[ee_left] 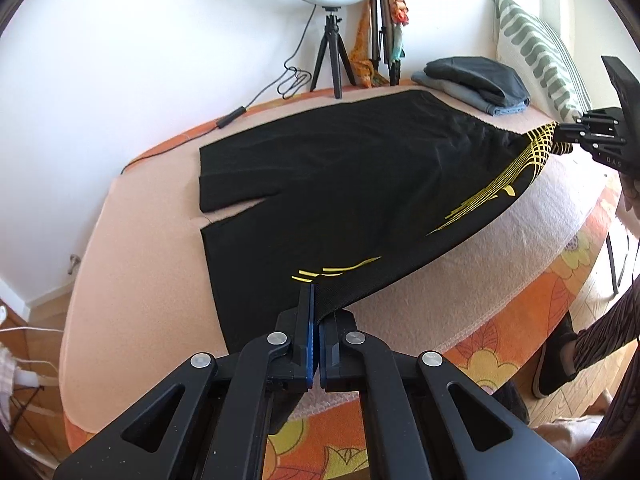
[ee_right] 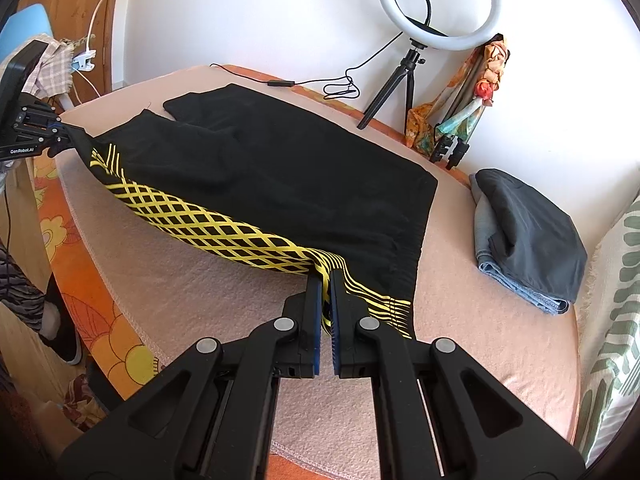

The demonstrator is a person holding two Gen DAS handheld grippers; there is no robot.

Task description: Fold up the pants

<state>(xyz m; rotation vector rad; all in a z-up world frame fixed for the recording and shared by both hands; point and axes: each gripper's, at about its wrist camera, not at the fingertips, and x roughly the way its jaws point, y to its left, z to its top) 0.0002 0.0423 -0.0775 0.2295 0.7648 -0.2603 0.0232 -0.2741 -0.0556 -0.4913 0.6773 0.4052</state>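
Note:
Black pants [ee_left: 340, 168] with a yellow lattice stripe [ee_right: 224, 228] down the near side lie spread on a pink blanket. My left gripper [ee_left: 318, 300] is shut on the near hem of the leg, which is lifted off the blanket. My right gripper [ee_right: 326, 280] is shut on the yellow-striped waistband corner. The near edge of the pants [ee_right: 280, 168] hangs taut between the two grippers. The right gripper [ee_left: 572, 130] shows at the right edge of the left wrist view, and the left gripper [ee_right: 66, 130] at the left edge of the right wrist view.
A folded stack of grey and blue clothes [ee_right: 528, 236] lies at the far right of the blanket [ee_right: 480, 336]. A ring light on a tripod [ee_right: 436, 12] and its cable stand by the wall. A striped pillow [ee_left: 536, 52] leans at the right. A person's foot [ee_left: 556, 356] is beside the bed.

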